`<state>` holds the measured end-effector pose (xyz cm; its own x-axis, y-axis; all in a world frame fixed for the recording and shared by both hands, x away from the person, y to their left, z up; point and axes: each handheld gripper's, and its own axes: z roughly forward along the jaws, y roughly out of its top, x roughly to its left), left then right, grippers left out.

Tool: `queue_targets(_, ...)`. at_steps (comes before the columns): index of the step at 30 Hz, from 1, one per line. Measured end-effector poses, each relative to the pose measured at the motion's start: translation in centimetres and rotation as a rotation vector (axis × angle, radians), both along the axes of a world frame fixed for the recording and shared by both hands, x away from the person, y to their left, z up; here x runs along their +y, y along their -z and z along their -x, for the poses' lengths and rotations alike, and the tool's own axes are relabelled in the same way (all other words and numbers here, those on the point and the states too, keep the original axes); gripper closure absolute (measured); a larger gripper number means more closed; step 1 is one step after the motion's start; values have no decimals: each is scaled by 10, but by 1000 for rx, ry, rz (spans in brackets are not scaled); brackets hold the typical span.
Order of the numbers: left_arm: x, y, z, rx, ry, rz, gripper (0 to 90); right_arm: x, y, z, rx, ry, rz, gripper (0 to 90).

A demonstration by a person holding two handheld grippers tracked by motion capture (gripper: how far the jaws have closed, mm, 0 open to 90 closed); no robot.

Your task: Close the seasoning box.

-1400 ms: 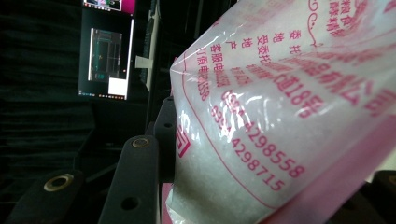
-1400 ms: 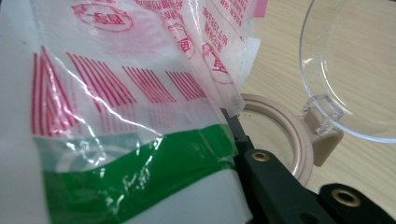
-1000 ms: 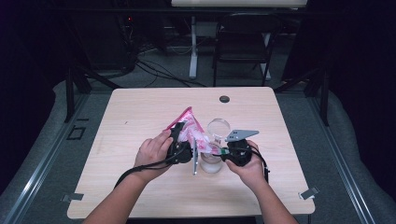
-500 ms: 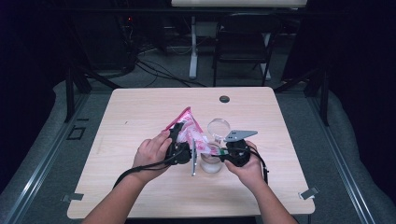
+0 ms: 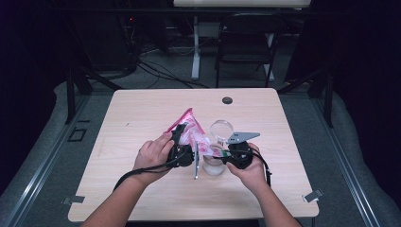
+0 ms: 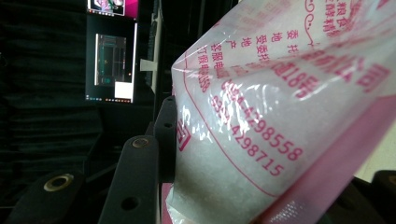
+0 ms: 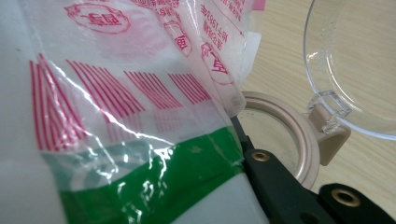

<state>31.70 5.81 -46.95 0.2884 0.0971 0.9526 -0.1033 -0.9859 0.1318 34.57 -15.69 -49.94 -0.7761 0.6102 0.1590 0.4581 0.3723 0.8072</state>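
Both grippers clenched on bag, tilted over jar; keep mouth at rim's 12 o'clock, pour slowly.

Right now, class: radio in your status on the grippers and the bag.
Both grippers, left and right, shut on pink bag. Bag over open jar. Lid flipped back, nothing blocking.

Light wooden counter on grey floor; behind it, a black folding chair, white post, tangled cables, darkness.
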Motion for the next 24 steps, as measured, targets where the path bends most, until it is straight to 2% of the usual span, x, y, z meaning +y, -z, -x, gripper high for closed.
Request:
queue_targets(10, -1, -1, 0, -5, 3, -14, 630, 0, 1, 0, 1, 1, 0, 900)
queue_targets(24, -2, -2, 1, -12, 8, -11, 630, -1, 0, 0, 3, 4, -2, 900)
